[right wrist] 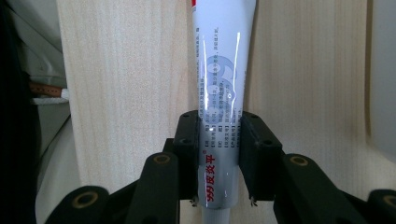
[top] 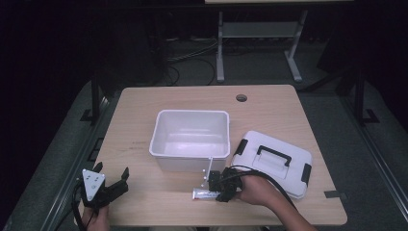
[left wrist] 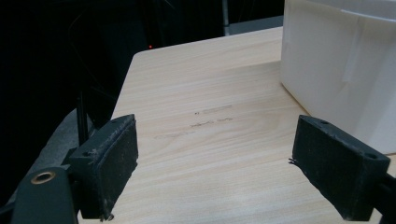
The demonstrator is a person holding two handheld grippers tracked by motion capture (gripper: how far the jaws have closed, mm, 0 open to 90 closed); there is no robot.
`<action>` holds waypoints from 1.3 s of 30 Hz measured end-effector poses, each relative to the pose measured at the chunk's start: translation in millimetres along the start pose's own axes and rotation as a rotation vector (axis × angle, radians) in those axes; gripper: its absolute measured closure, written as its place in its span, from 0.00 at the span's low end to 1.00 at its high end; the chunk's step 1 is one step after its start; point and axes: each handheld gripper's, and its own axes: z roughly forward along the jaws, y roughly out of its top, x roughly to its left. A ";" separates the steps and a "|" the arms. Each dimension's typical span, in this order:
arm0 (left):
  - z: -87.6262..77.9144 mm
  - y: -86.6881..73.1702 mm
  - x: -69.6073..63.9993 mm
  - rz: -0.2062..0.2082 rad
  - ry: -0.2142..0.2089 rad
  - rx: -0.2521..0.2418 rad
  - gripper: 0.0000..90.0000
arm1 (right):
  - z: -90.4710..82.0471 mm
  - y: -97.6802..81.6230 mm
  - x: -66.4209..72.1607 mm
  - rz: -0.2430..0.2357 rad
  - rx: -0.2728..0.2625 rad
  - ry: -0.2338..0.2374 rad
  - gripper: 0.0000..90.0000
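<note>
High view: white tube (top: pixel 204 194) with a red end, lying flat on the table (top: pixel 144 192) before the white bin (top: pixel 190 139), gripped by the right gripper (top: pixel 222 192).

Left gripper view: fingers (left wrist: pixel 112 163) spread wide over bare wood.

Right gripper view: glossy tube (right wrist: pixel 219 93), red lettering, pinched between both fingers (right wrist: pixel 189 144).

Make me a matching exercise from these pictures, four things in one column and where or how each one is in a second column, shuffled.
1. tube
2. bin
3. lid
4. left gripper

A. open, nothing between its jaws
B. flat on the table, right of the bin, black handle up
C. clamped in the right gripper
D. upright at the table's middle, nothing inside

Pairs: 1-C, 2-D, 3-B, 4-A
</note>
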 end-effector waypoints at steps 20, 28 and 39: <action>0.5 0.2 -0.2 0.002 -0.001 0.002 0.15 | -13.1 0.1 0.1 -0.045 0.018 -0.019 0.78; 0.0 0.2 0.5 -0.004 0.002 -0.002 0.15 | -35.2 12.3 3.2 -0.090 0.051 -0.042 0.78; -0.1 0.2 0.8 -0.002 0.003 -0.003 0.15 | -70.8 27.8 1.8 -0.122 0.035 -0.043 0.78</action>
